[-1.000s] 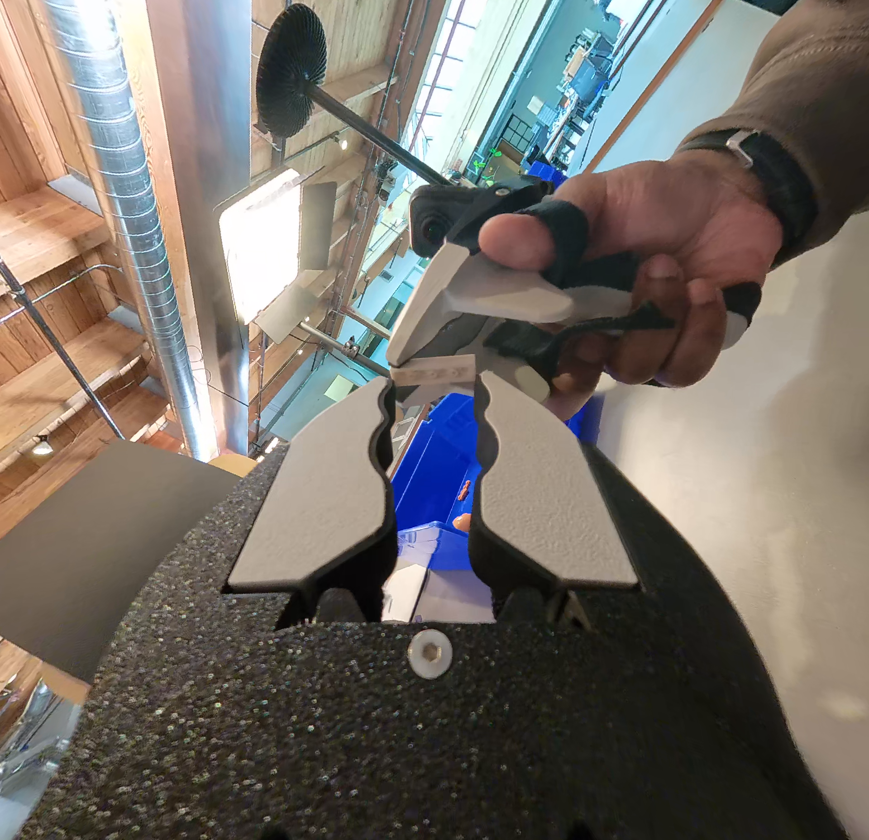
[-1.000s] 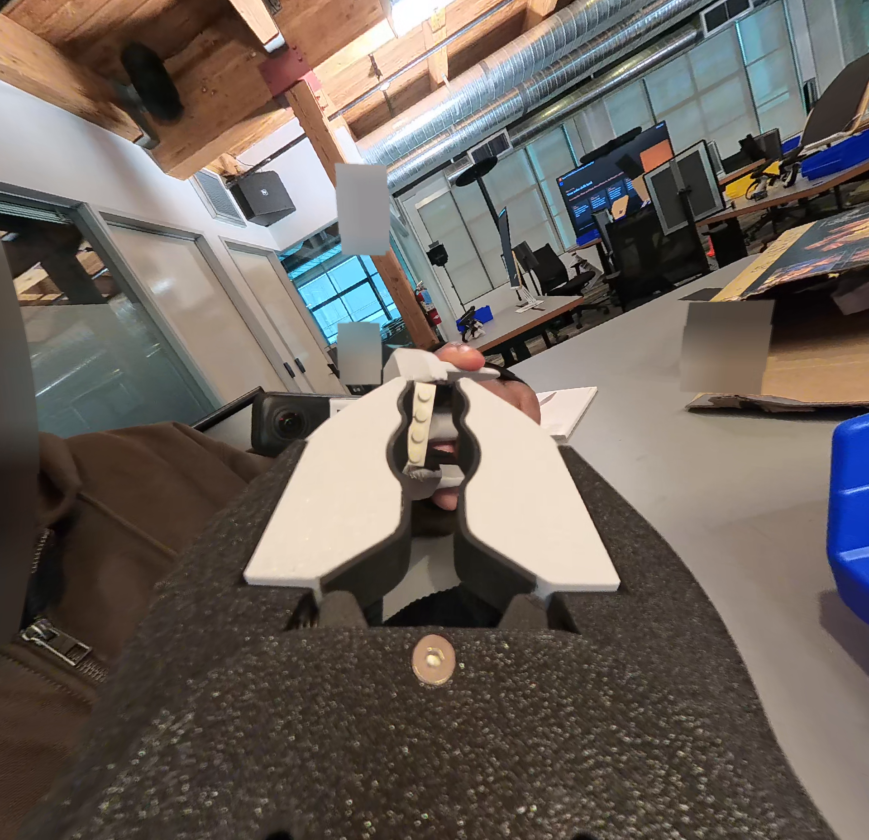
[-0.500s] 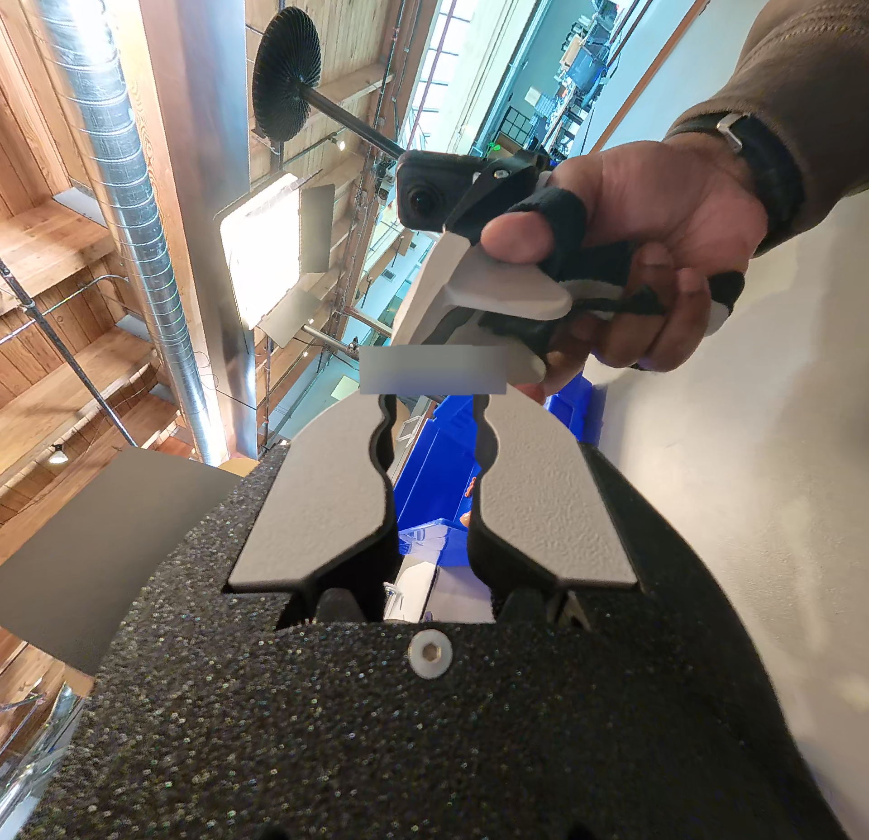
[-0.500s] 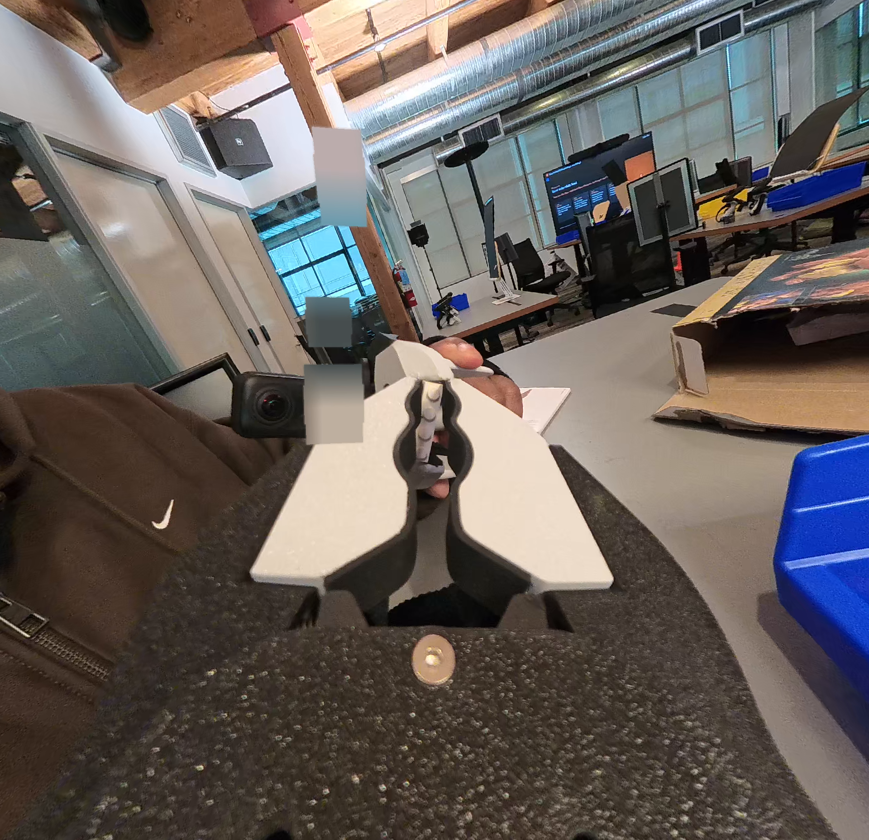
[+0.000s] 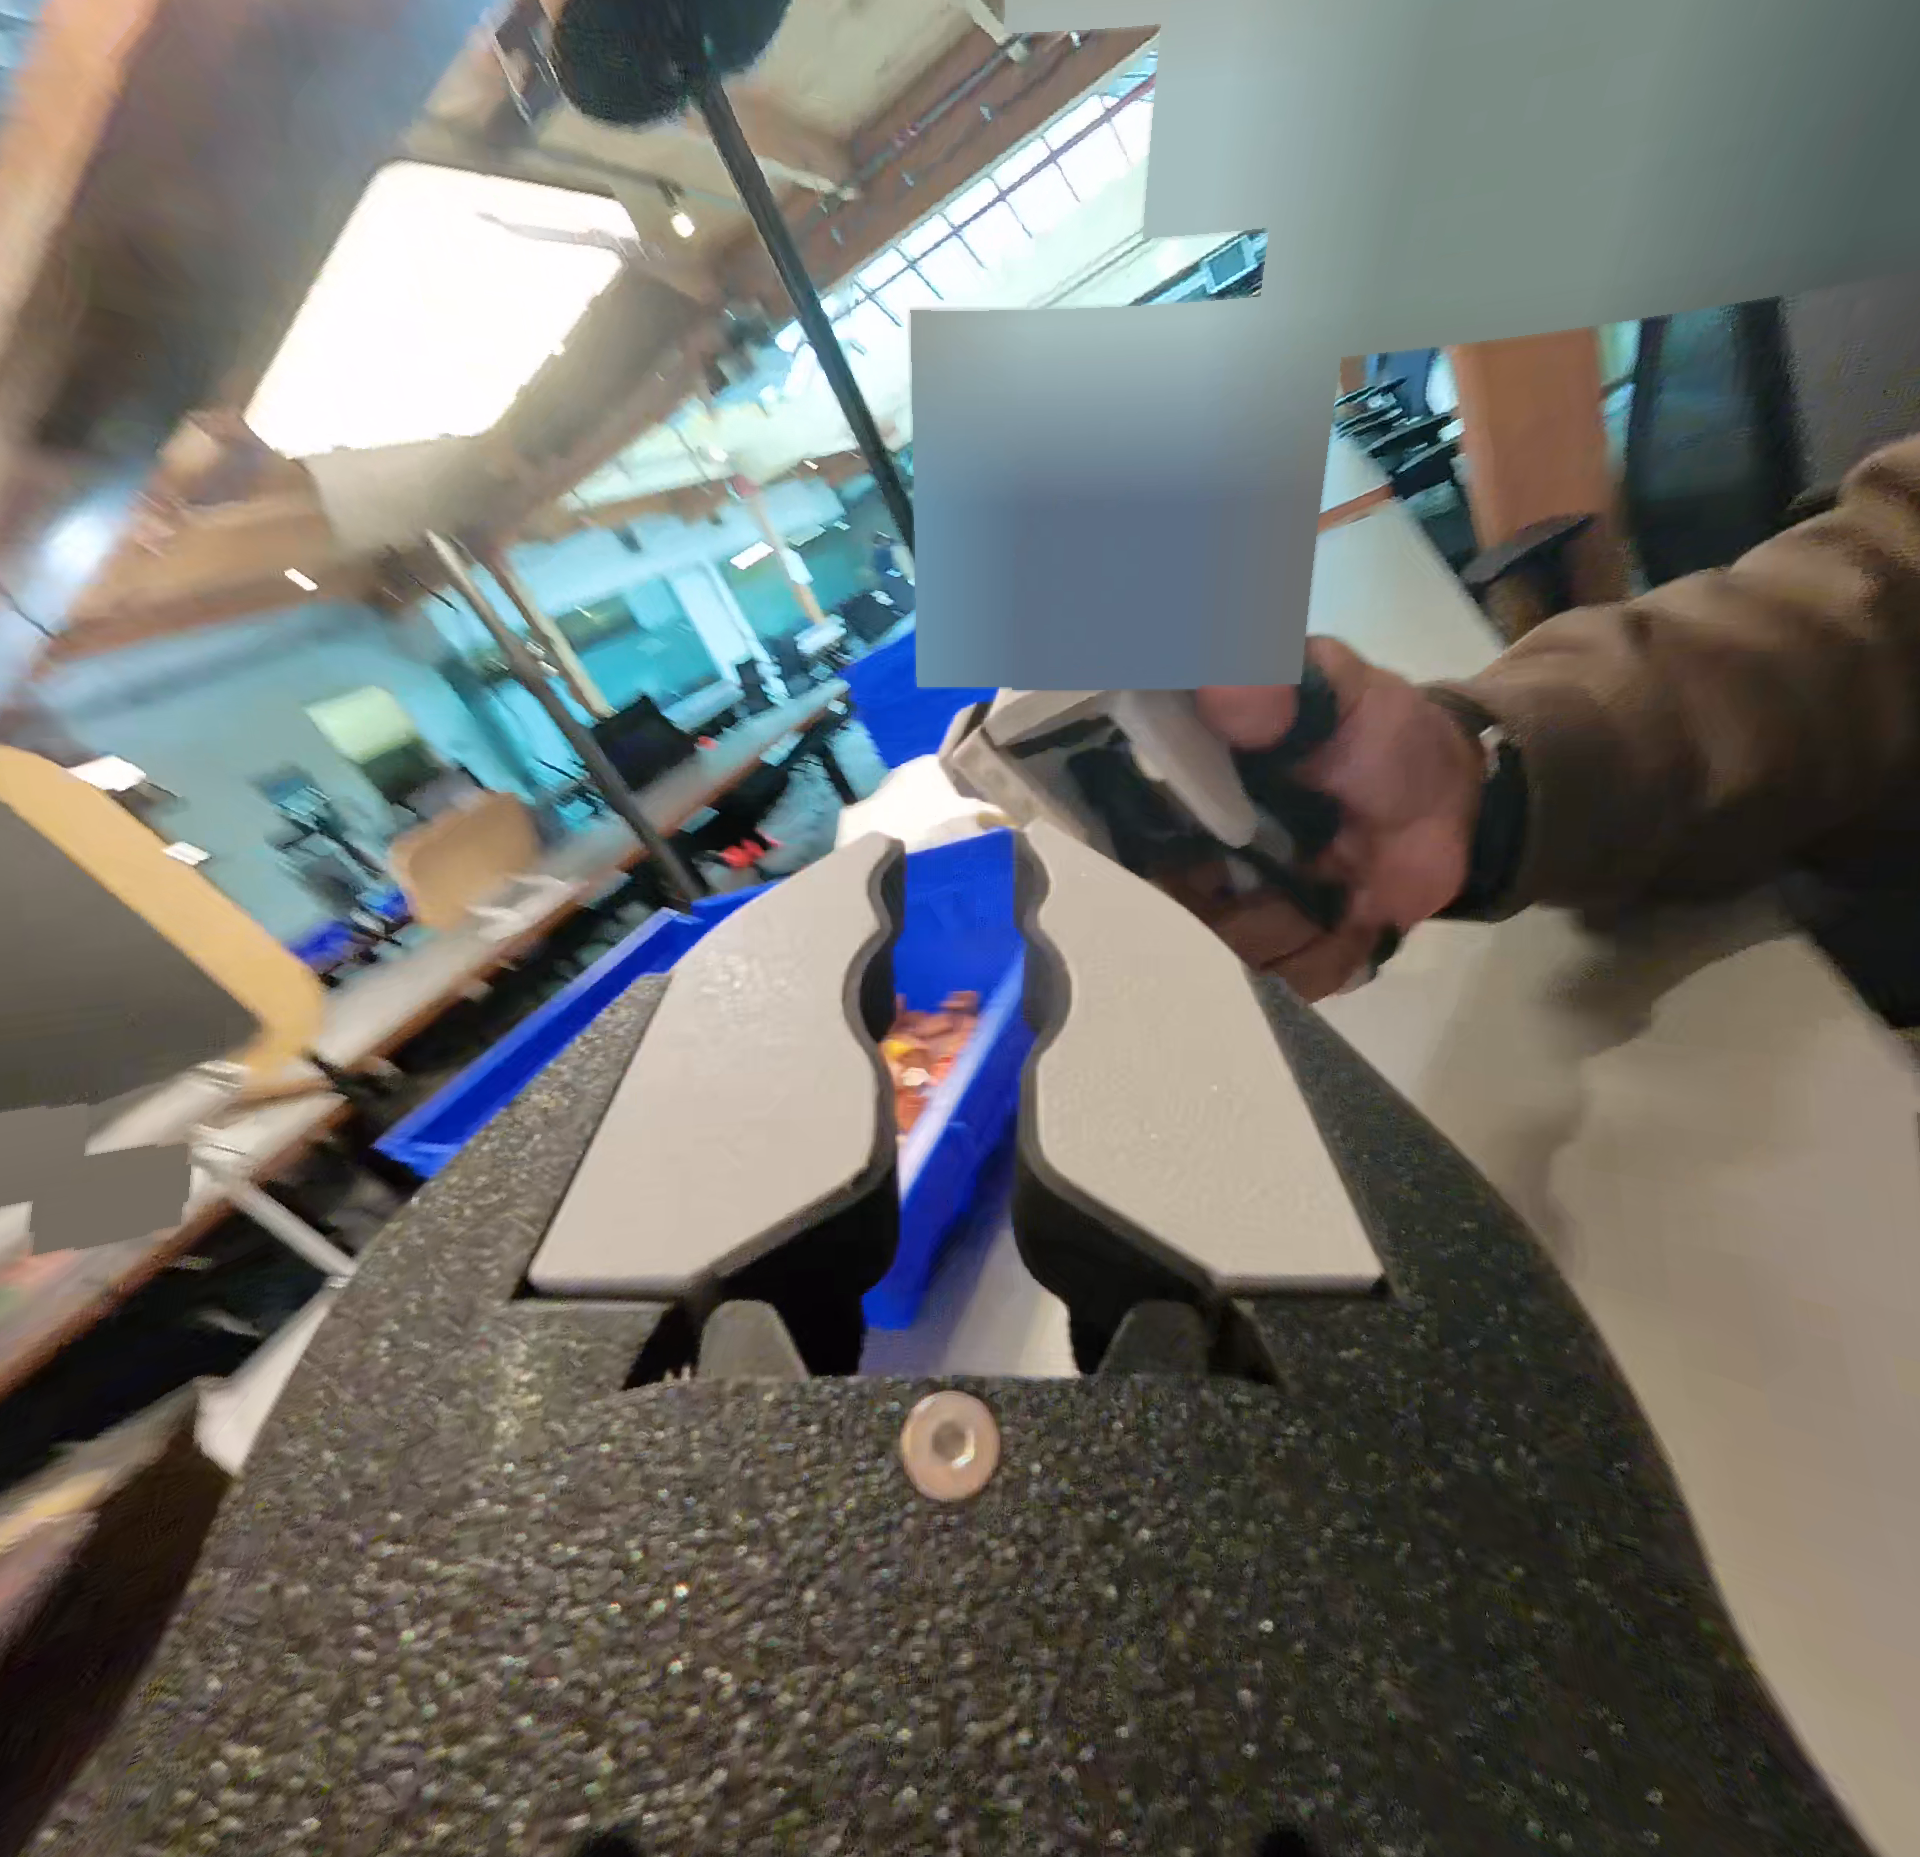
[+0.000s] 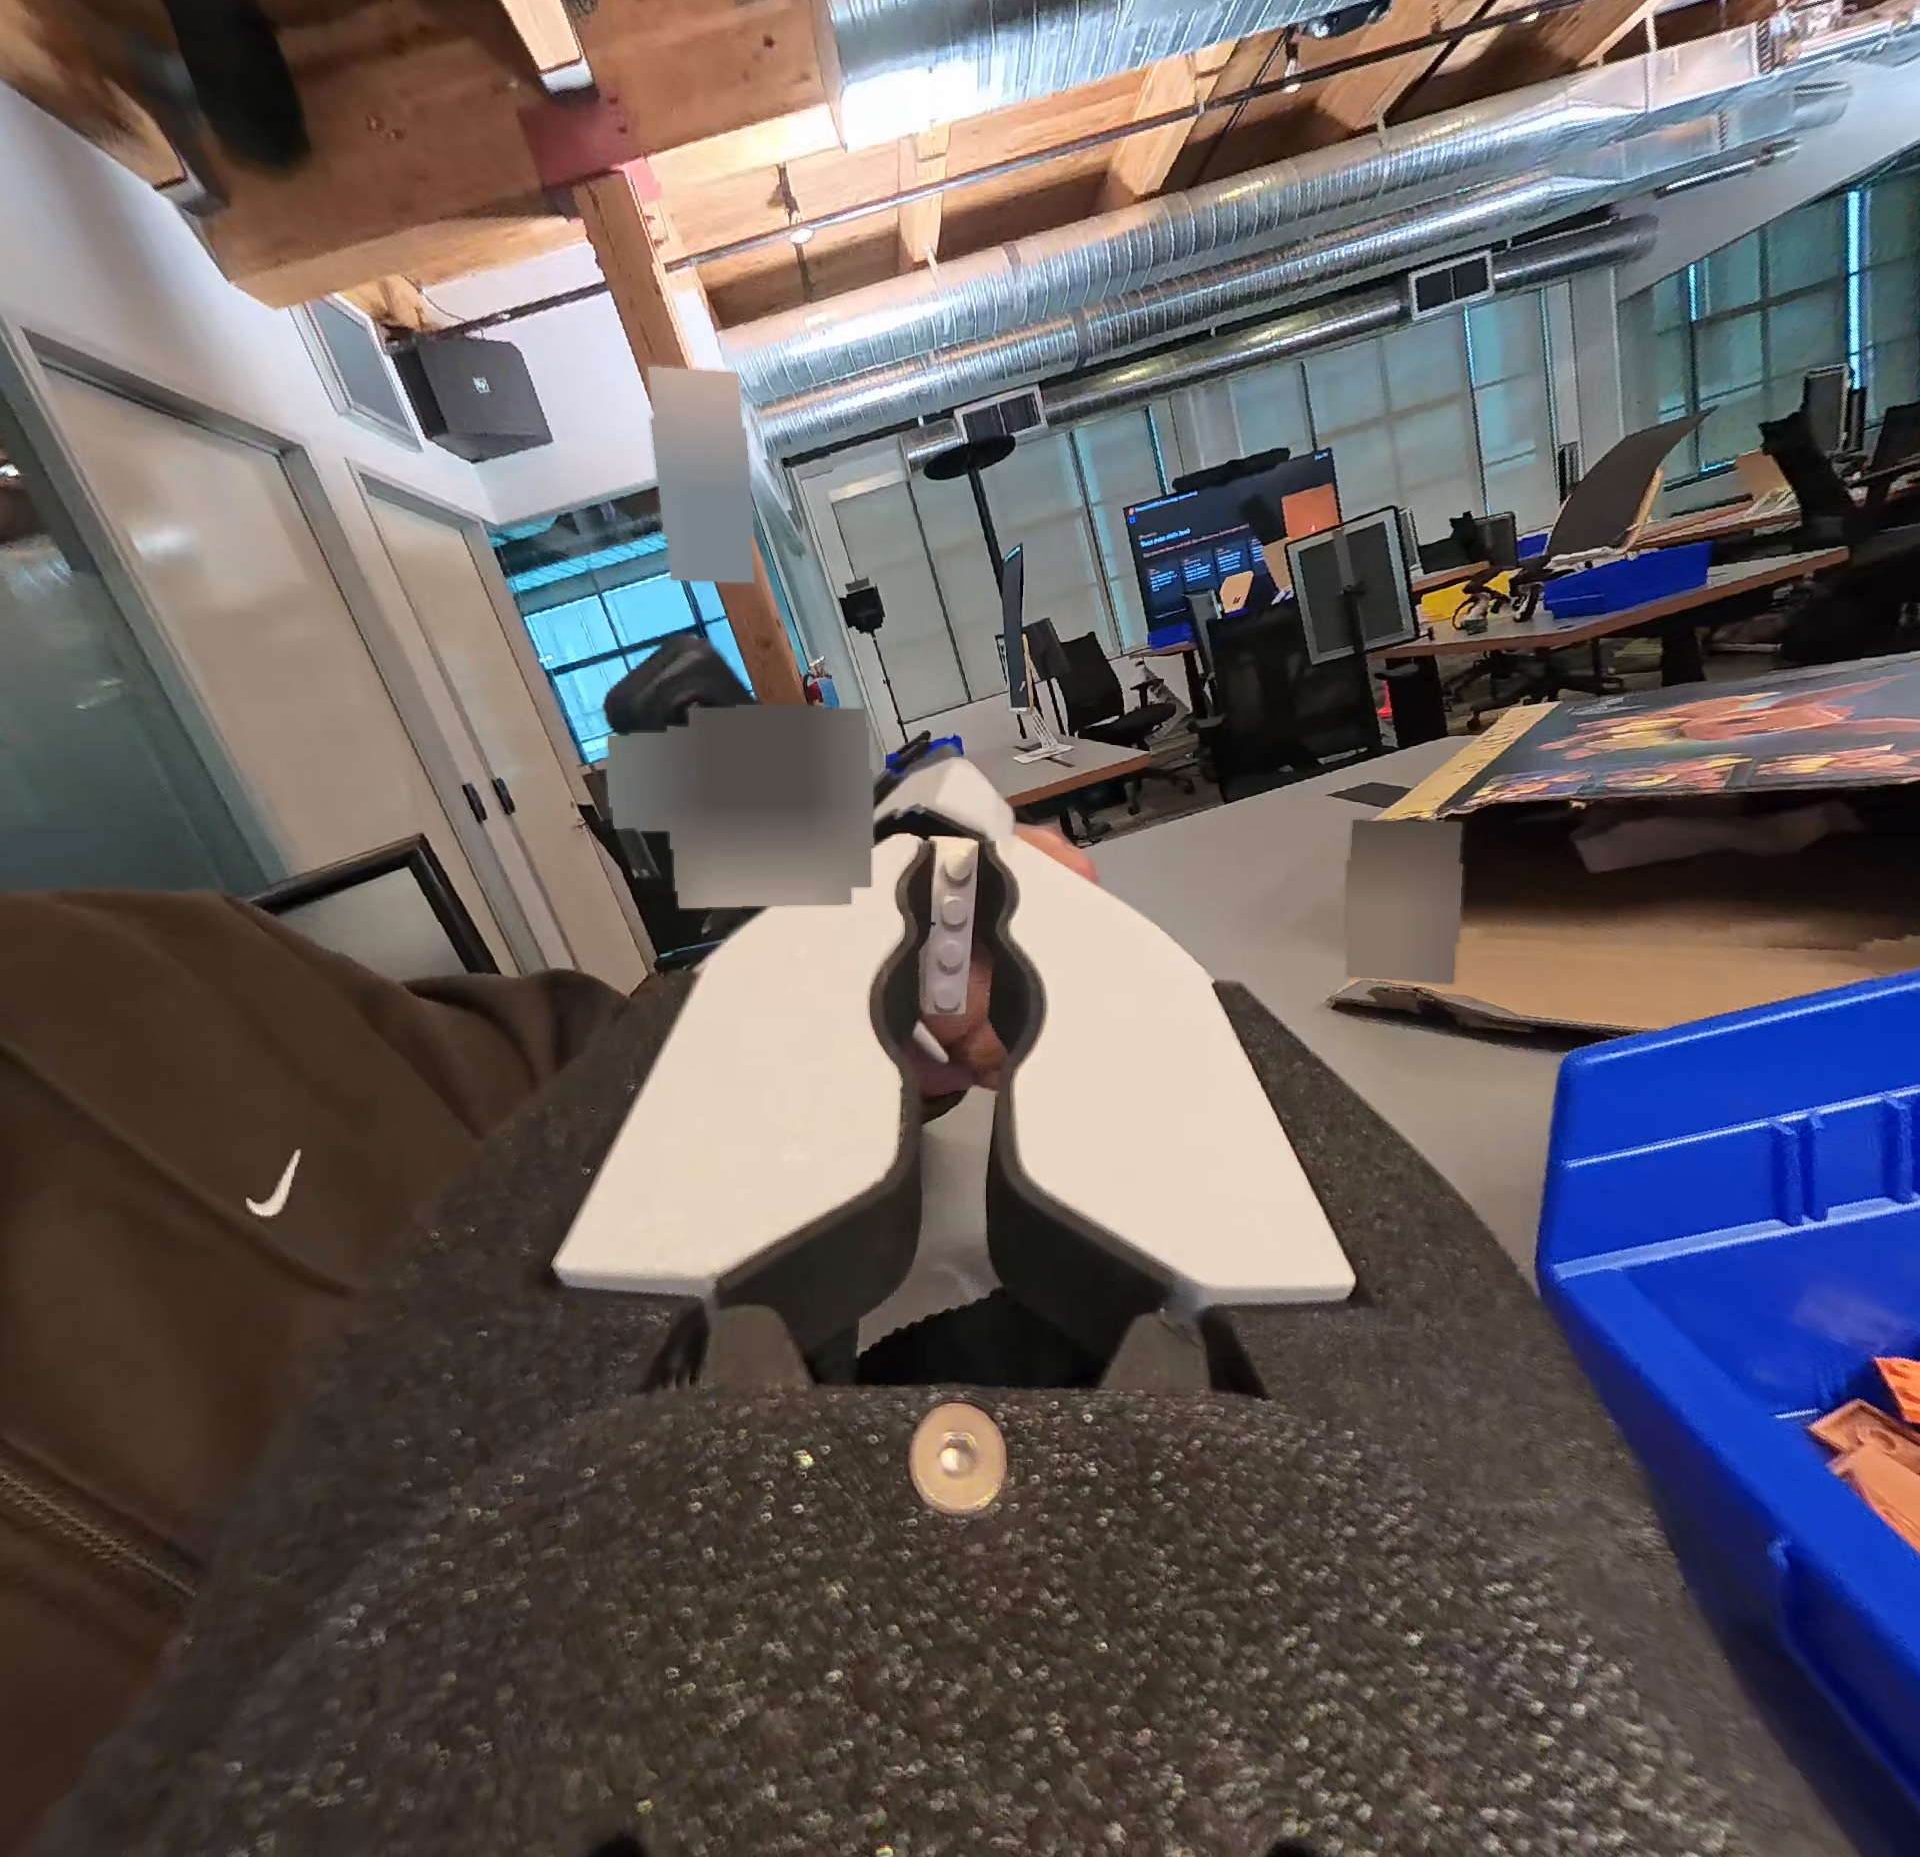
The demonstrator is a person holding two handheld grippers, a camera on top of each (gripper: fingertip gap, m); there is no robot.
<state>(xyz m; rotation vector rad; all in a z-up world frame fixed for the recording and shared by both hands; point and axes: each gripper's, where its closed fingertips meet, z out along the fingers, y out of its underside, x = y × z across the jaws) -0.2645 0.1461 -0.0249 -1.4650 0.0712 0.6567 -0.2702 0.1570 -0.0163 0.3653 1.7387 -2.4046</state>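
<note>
My right gripper (image 6: 954, 857) is shut on a thin white studded plate (image 6: 951, 934), held upright on edge between the pads in the right wrist view. Part of my left gripper (image 6: 951, 789) shows just behind it. In the left wrist view my left gripper (image 5: 958, 851) is open with nothing between its fingers. Through the gap I see a blue bin (image 5: 520, 1069) holding orange-brown pieces (image 5: 920, 1038). The right gripper (image 5: 1039, 768), held by a hand (image 5: 1382, 799), is just beyond and to the right of my left fingertips. This view is blurred.
The blue bin (image 6: 1714, 1236) with orange-brown pieces (image 6: 1870, 1433) sits at the right on the grey table (image 6: 1247, 893). An opened cardboard box (image 6: 1662, 903) lies behind it. The person's brown jacket (image 6: 208, 1080) fills the left. The tips of both grippers are at nearly the same place.
My right pads closed tighter on the white plate, which turned on edge. My left gripper swung down towards the blue bin, away from the plate, and its jaws narrowed but stay open.
</note>
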